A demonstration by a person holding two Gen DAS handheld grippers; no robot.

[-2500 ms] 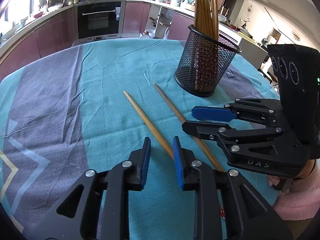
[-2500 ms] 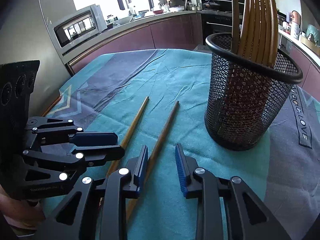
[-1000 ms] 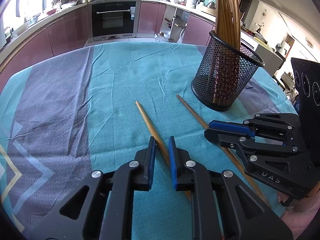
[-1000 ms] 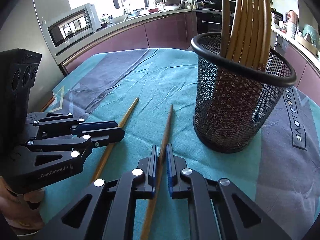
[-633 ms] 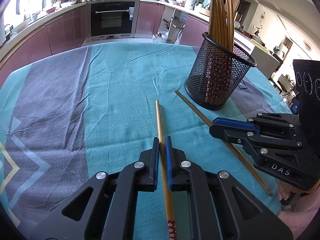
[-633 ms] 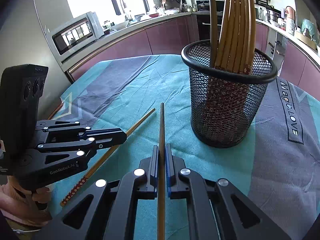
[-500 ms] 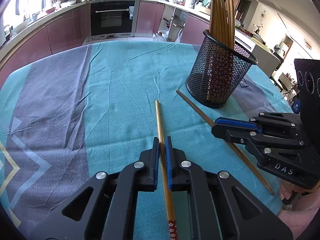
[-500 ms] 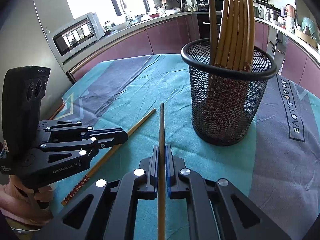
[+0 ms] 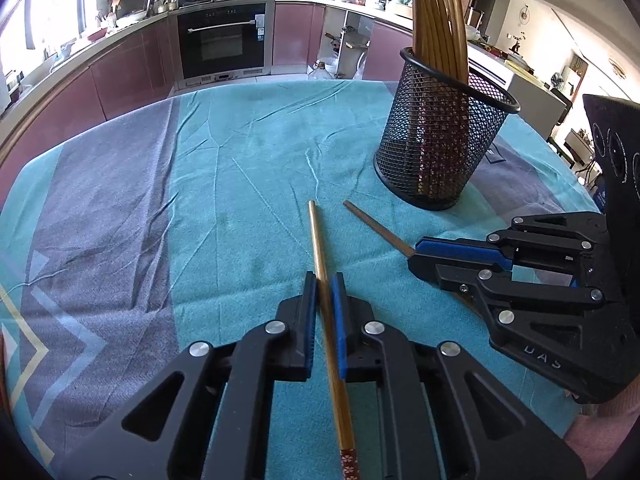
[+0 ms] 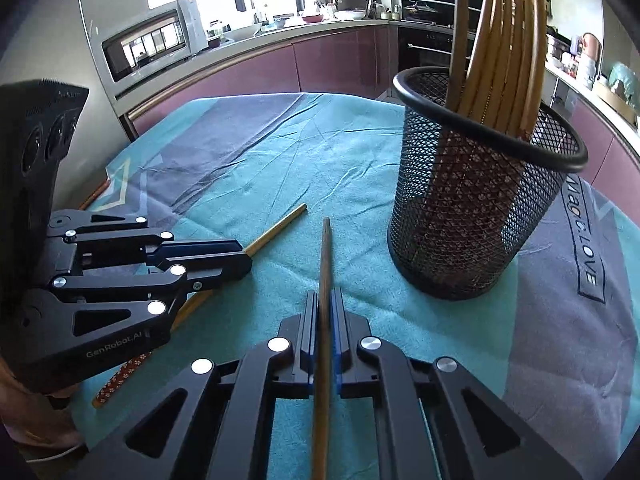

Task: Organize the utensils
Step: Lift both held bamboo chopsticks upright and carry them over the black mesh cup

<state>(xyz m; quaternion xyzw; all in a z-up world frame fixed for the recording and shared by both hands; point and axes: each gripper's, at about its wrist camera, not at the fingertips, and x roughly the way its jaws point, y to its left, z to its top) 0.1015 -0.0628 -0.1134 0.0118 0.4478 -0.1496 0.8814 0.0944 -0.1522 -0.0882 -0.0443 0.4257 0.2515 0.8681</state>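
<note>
Gripping one chopstick in each claw beside the mesh cup

Clamping narrow on a slim golden-brown bamboo chopstick (image 9: 320,248), the black left gripper with blue pads (image 9: 324,280); pads pressed to both sides of the shaft. Pointing away toward the black wire-mesh cylinder holder (image 9: 436,152), plain tip short of its base, red flower-patterned end trailing back under the claw. Lifted at a slant over the wrinkled teal and grey-purple tablecloth (image 9: 240,152).

Clamping just as narrow on a second, darker brown wooden chopstick (image 10: 325,256), the black right gripper with blue pads (image 10: 325,292); shaft running straight out between the pads, tip near the foot of the holder and to its left.

Side by side, both claws, near the holder, tips of the two sticks close together yet apart. Standing upright inside the holder, a bundle of tall golden chopsticks (image 10: 504,40), leaning against its rim. Beyond the holder, a built-in black oven (image 9: 222,40) set in mauve kitchen cabinets.
</note>
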